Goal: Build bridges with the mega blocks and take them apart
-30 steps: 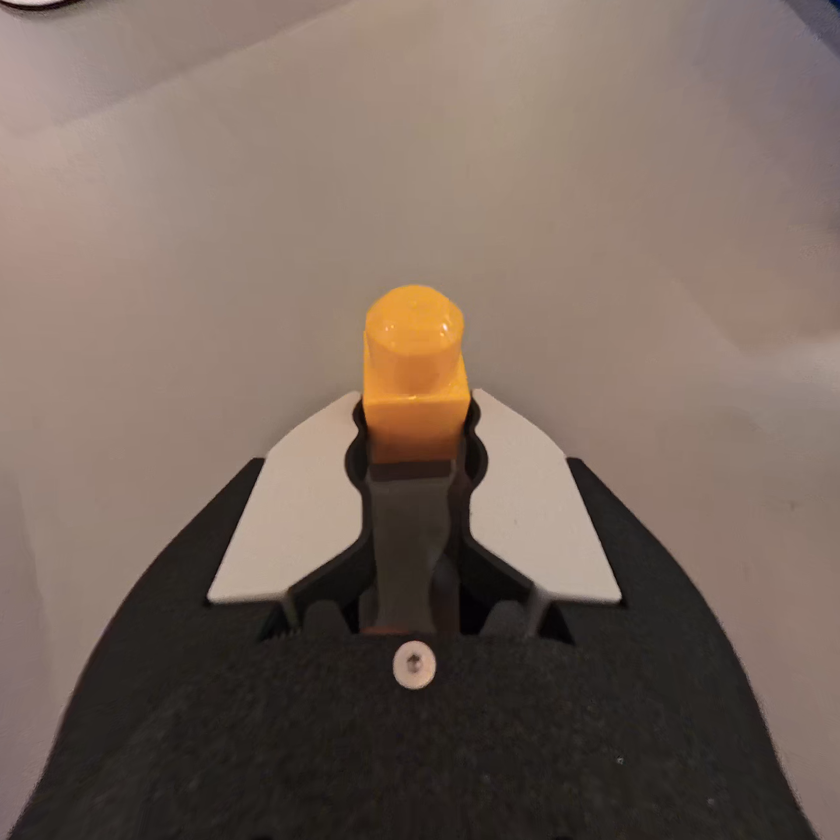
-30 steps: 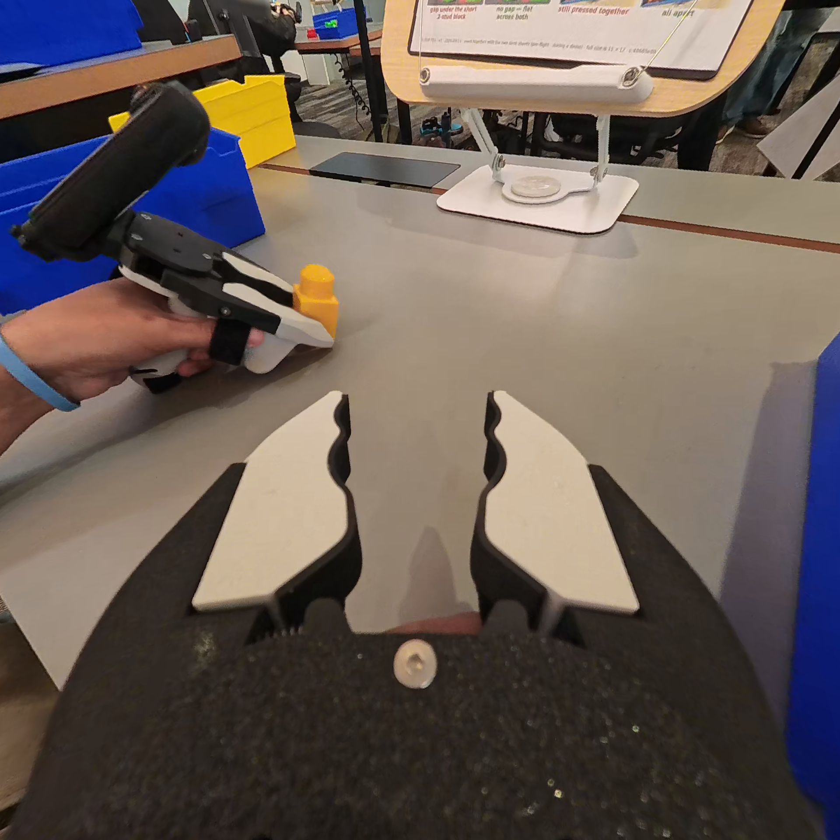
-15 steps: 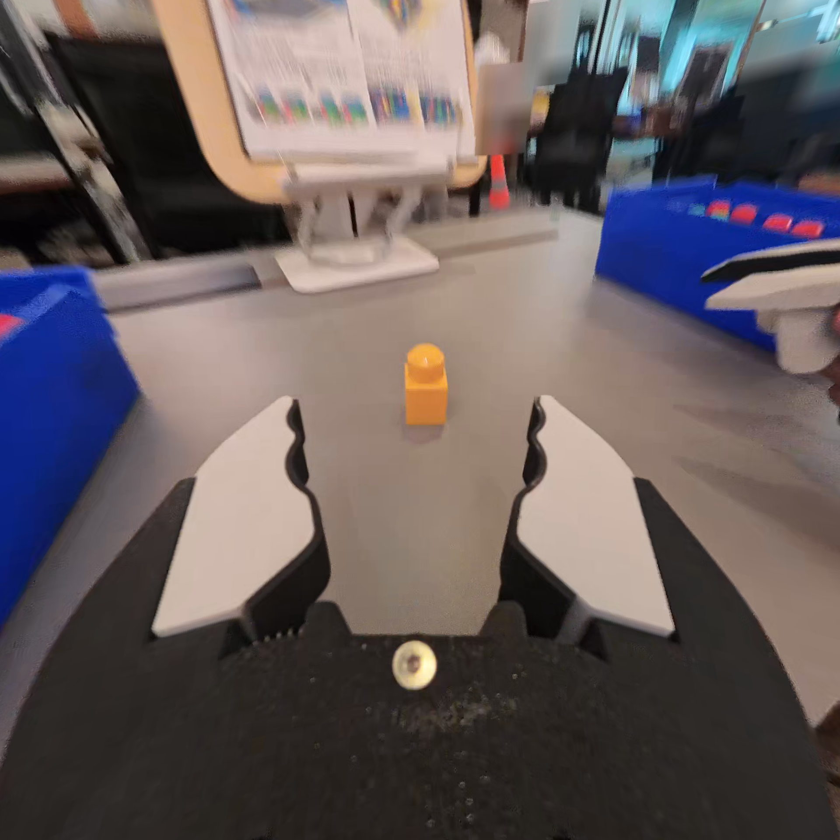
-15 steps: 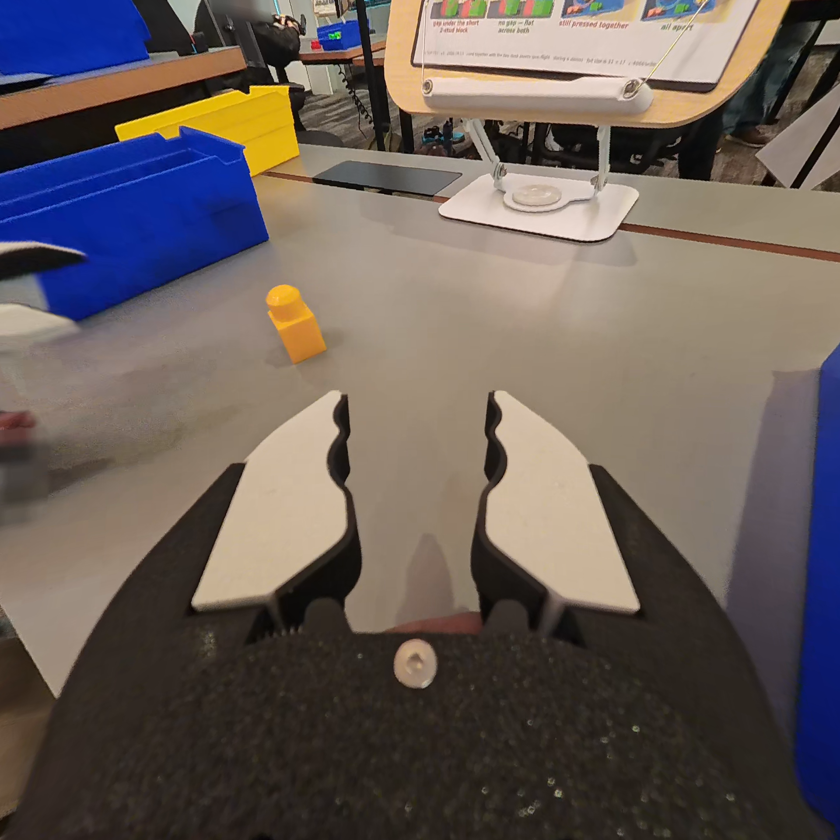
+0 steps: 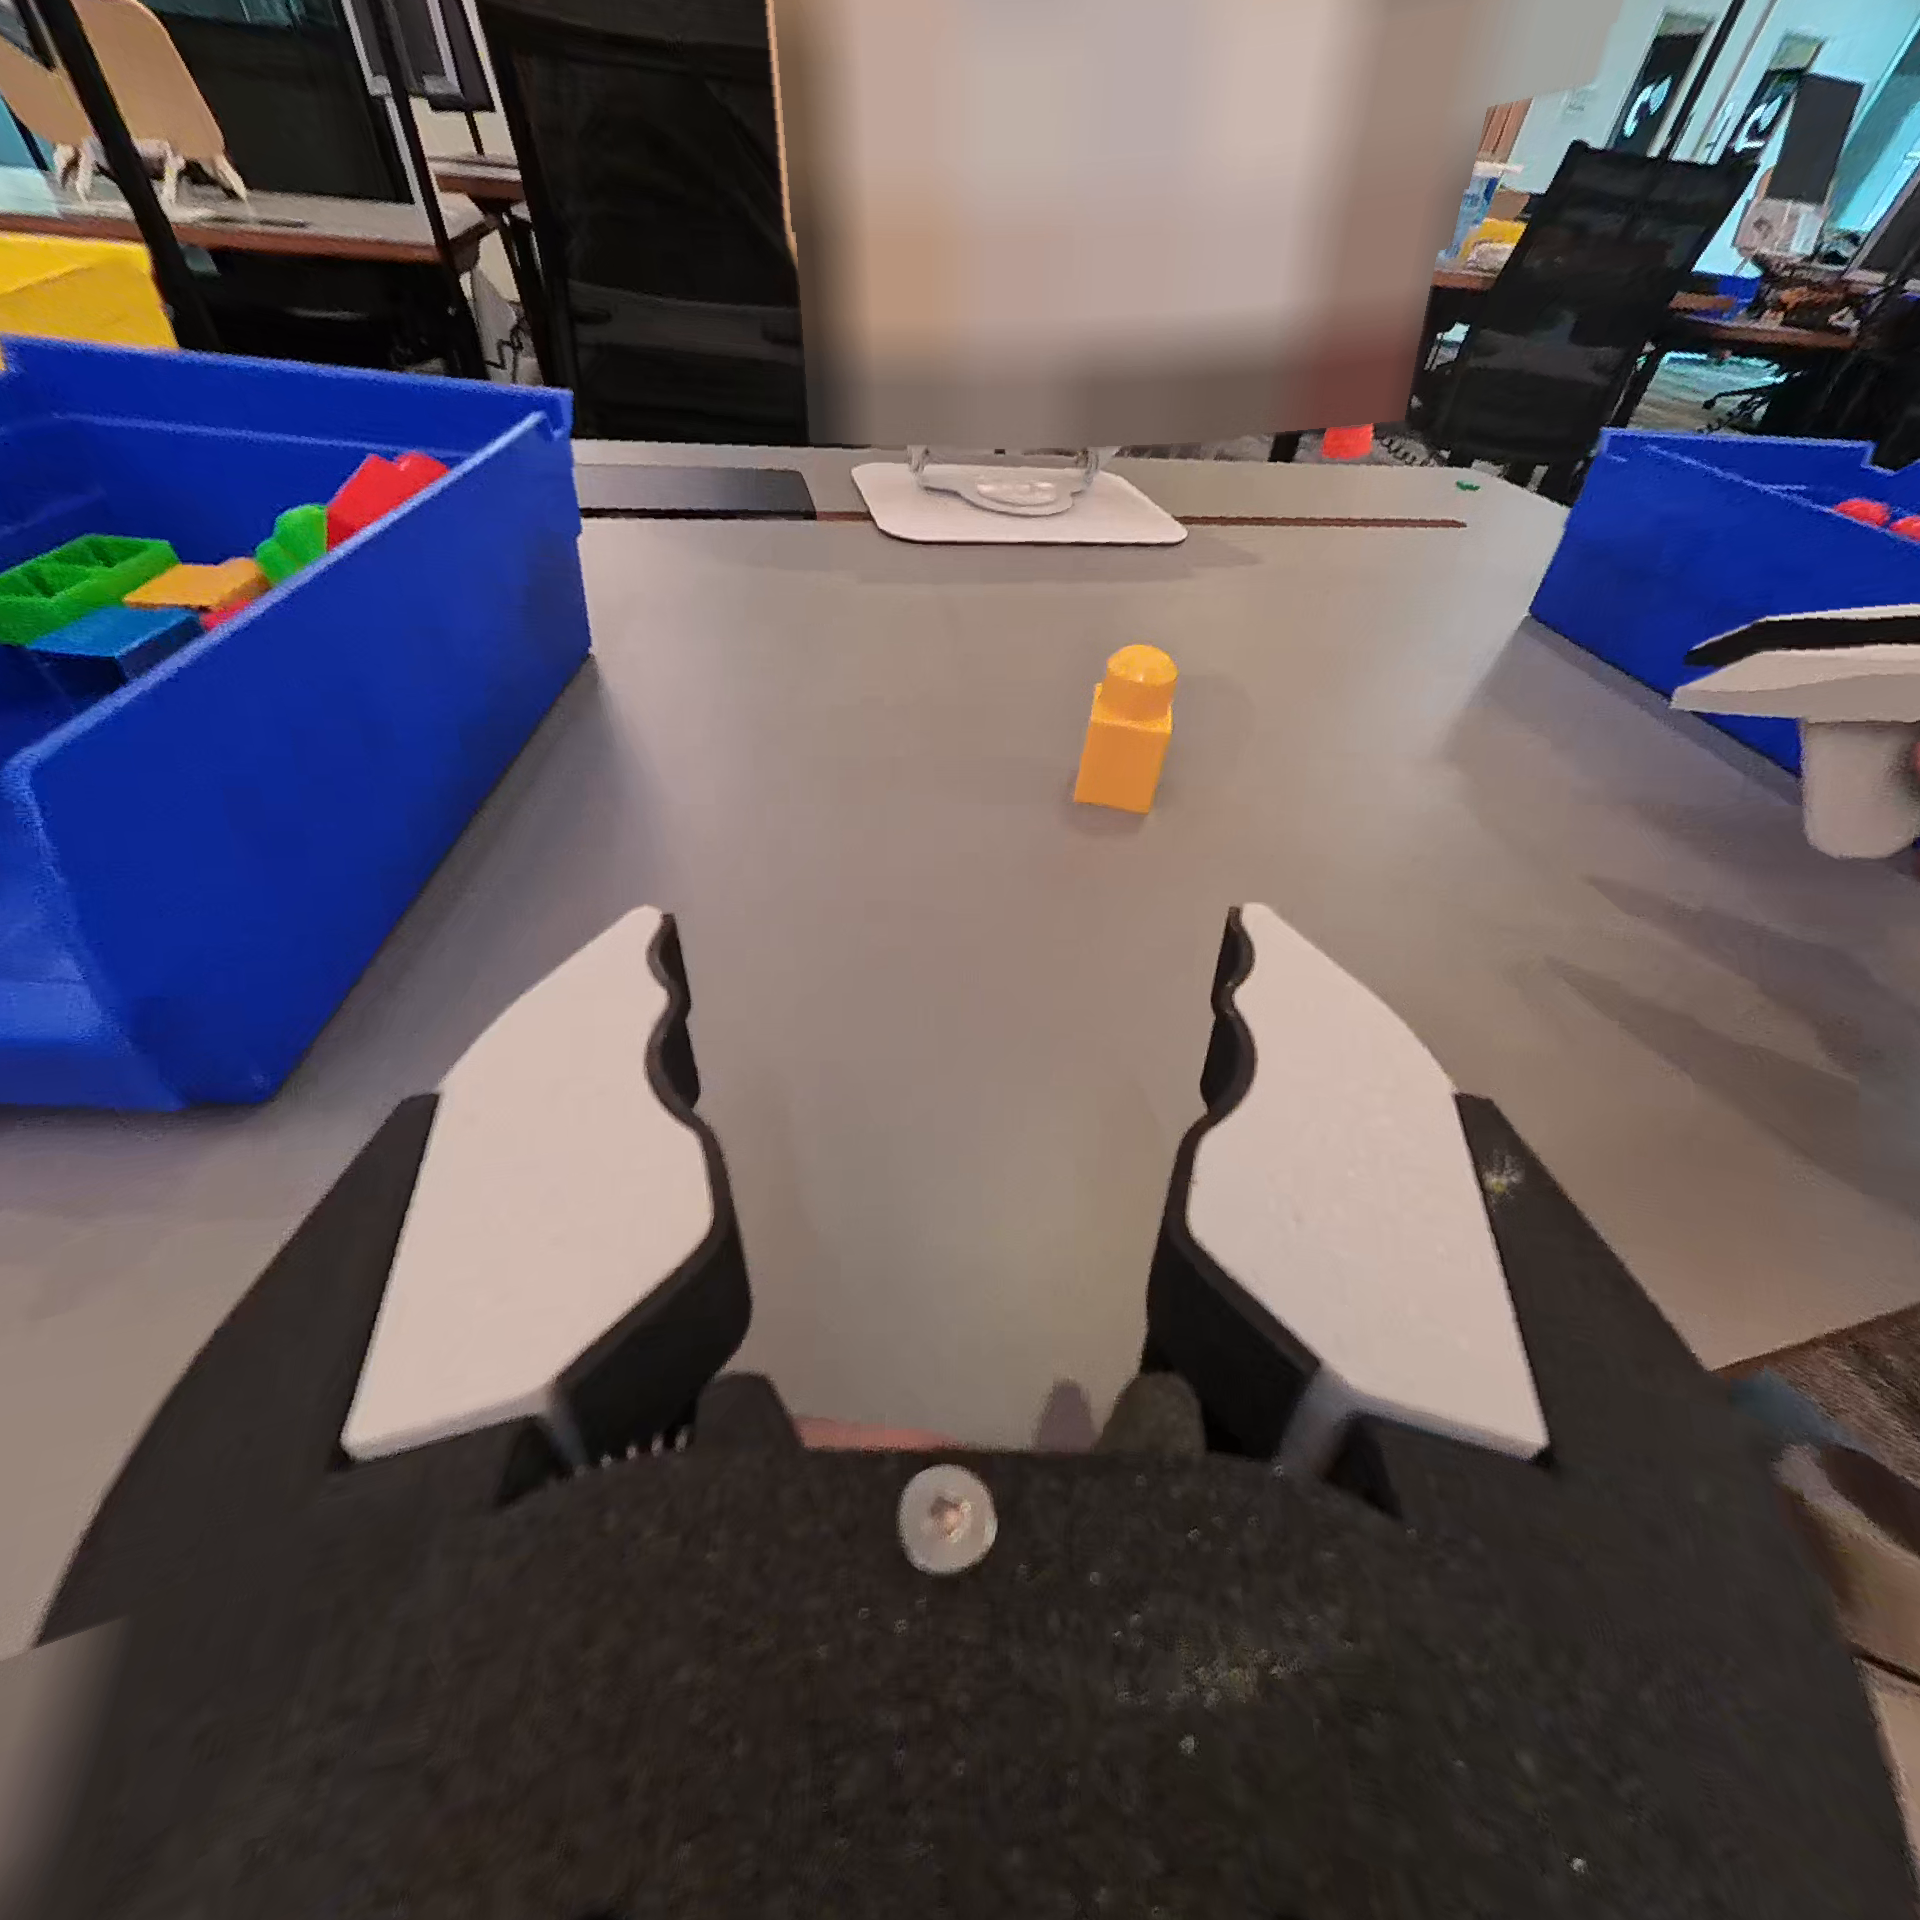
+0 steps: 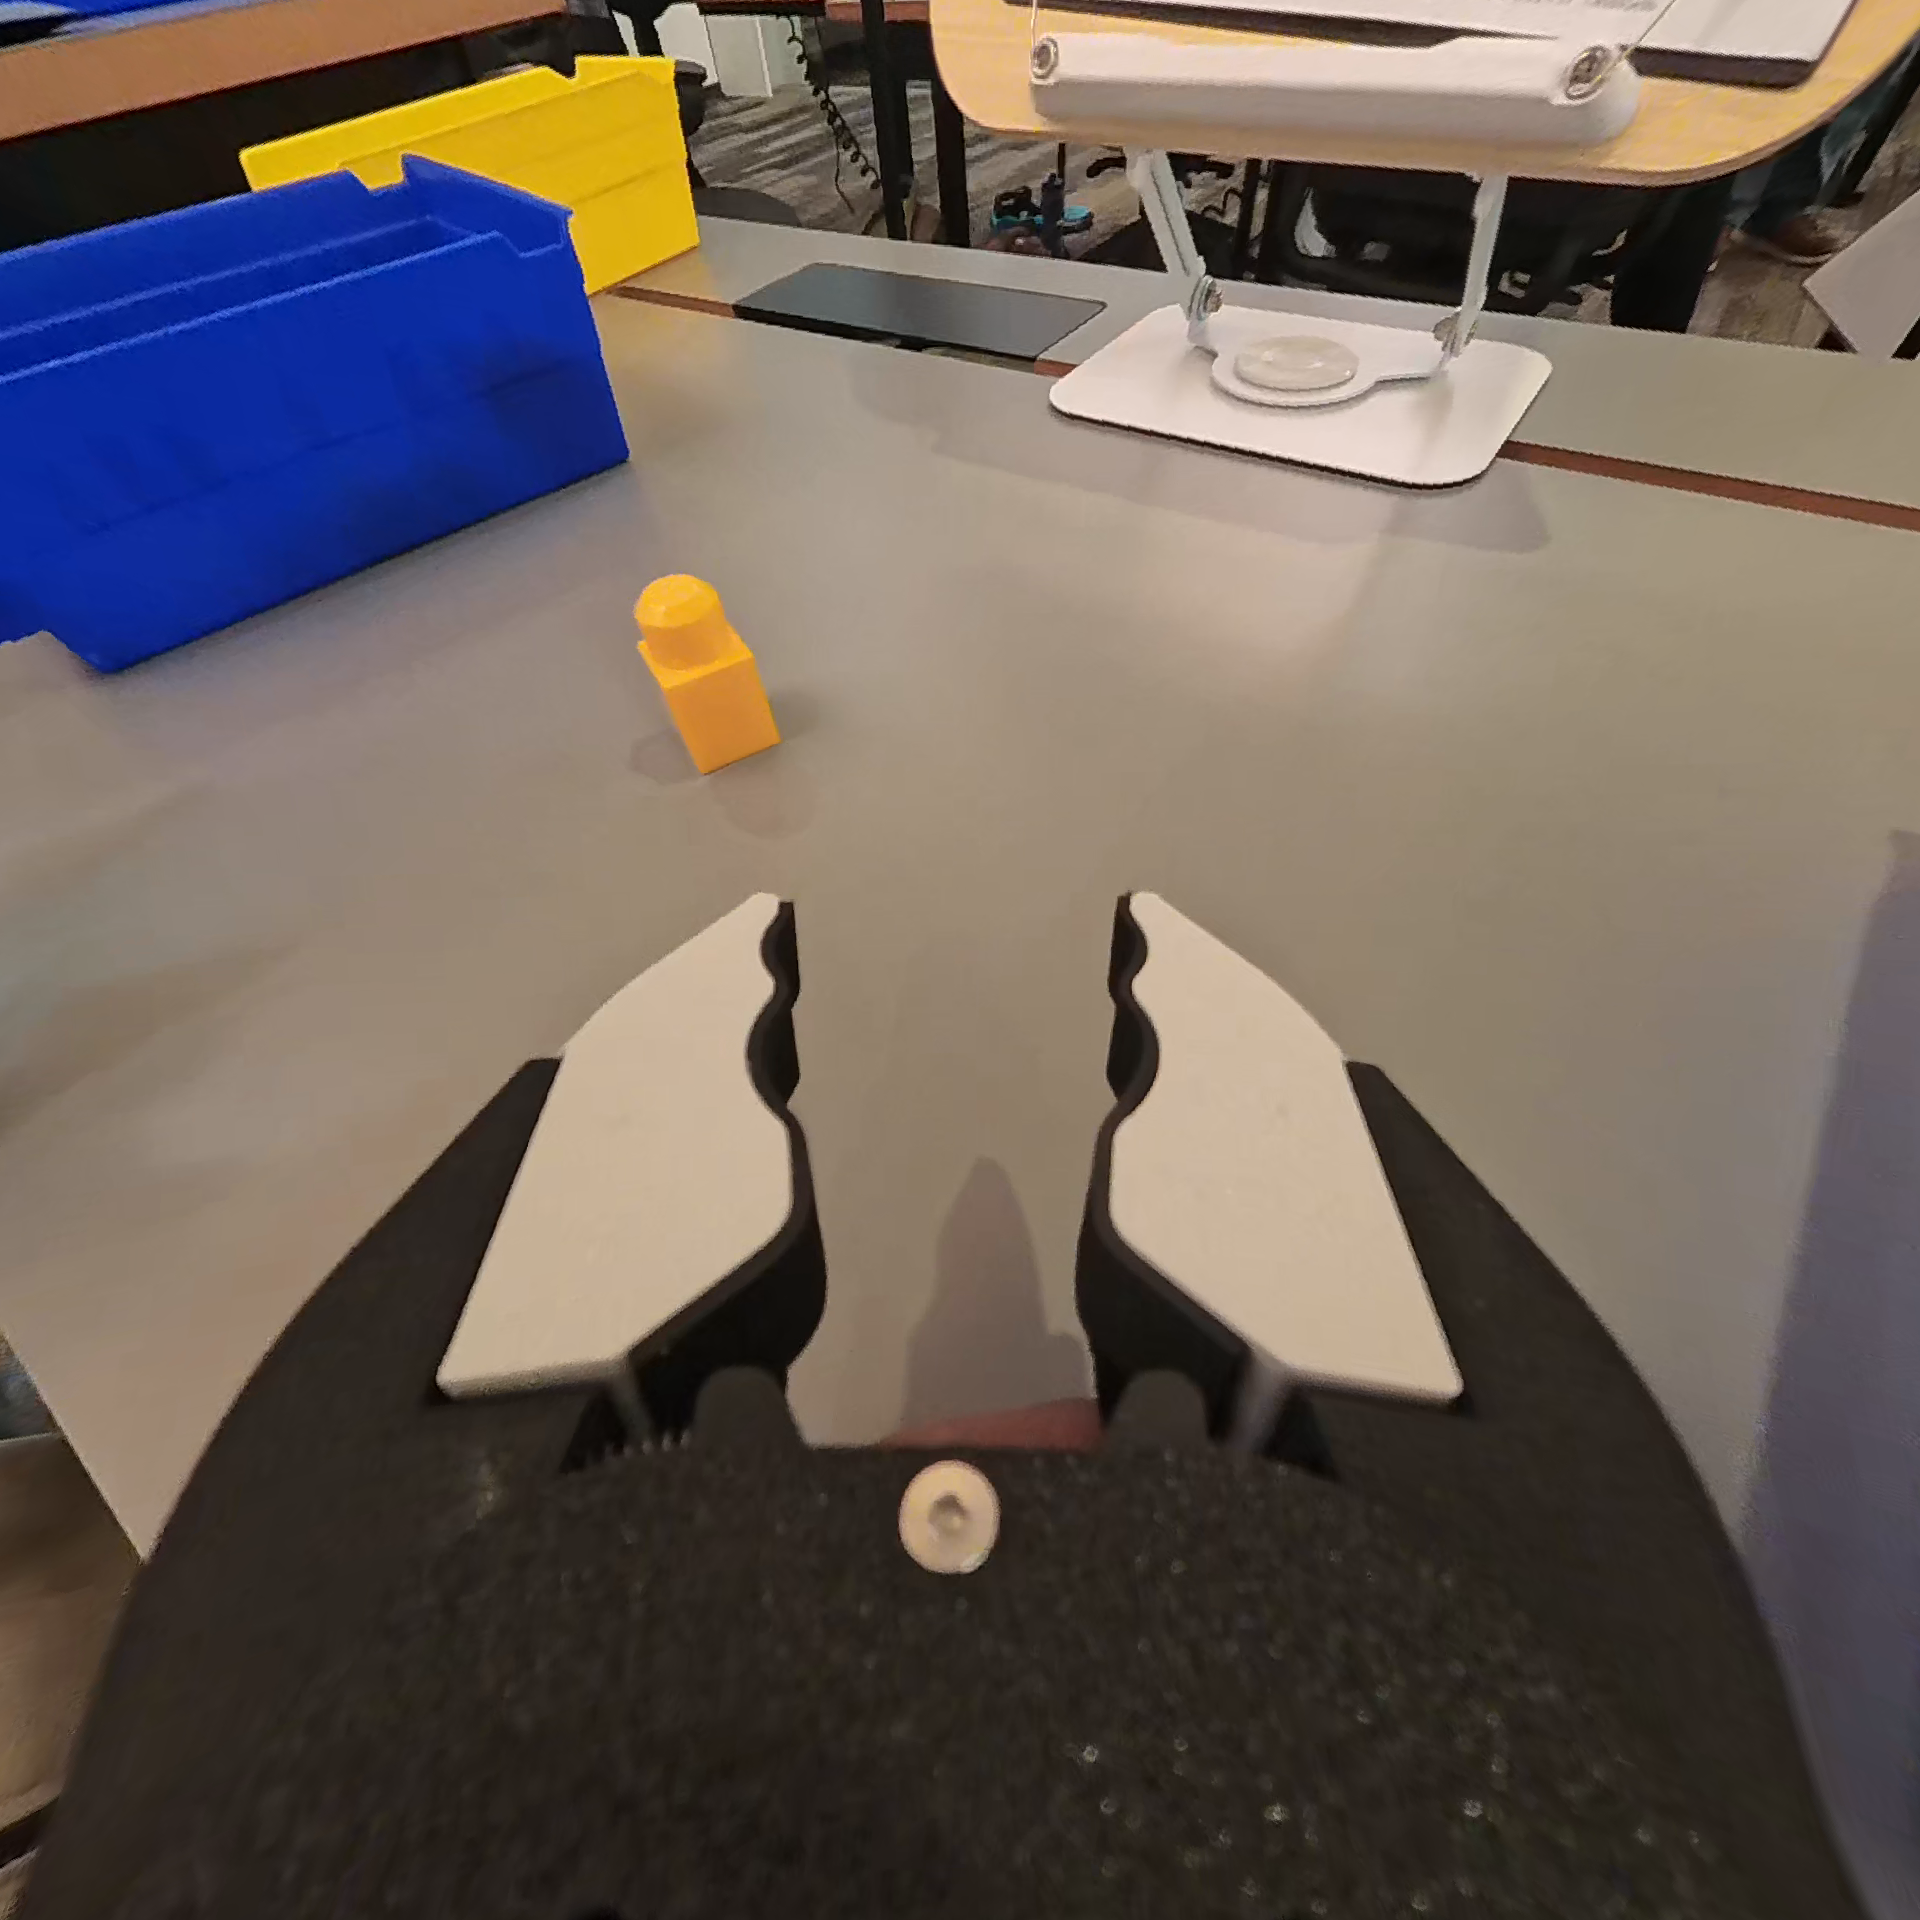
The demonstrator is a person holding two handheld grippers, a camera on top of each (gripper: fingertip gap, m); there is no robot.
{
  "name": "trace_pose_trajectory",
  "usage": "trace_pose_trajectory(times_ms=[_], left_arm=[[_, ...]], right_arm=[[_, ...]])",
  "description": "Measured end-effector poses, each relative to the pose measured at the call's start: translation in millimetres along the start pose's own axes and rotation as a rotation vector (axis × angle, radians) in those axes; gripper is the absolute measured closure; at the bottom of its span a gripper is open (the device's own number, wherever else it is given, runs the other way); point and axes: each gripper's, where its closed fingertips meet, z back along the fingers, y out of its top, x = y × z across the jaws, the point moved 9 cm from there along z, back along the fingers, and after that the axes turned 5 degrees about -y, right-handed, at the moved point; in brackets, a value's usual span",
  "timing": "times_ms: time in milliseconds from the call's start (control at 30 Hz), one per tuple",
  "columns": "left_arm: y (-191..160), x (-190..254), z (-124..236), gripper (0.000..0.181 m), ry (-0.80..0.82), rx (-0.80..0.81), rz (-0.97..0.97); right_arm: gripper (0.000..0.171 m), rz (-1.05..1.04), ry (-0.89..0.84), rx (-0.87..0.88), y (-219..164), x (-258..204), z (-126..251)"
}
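One orange single-stud block (image 5: 1124, 730) stands upright and alone on the grey table (image 5: 935, 1039); it also shows in the right wrist view (image 6: 707, 677). My left gripper (image 5: 948, 914) is open and empty, pulled back from the block, which sits ahead and a little to the right. My right gripper (image 6: 948, 900) is open and empty above the table, with the block ahead to its left. The right gripper's white fingers (image 5: 1808, 665) show at the right edge of the left wrist view.
A blue bin (image 5: 312, 810) at the left holds several red, green, orange and blue blocks. Another blue bin (image 5: 1704, 551) with red blocks stands at the right. A white stand (image 6: 1309, 405) carries a board at the back. A yellow bin (image 6: 499, 156) sits behind the left bin.
My left gripper let go of the orange block, opened wide and drew back toward the left bin. The block now stands free on the table. The right gripper barely moved.
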Motion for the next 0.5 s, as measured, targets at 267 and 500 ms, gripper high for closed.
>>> trace_pose_trajectory(times_ms=[267,500], left_arm=[[82,-88,10,0.092,-0.078,-0.262,-0.174],[113,-194,-51,0.098,-0.021,-0.793,-0.423]], right_arm=[[0.114,0.003,-0.002,-0.01,8,1,-8],[0.114,0.006,0.002,-0.029,17,3,-24]])
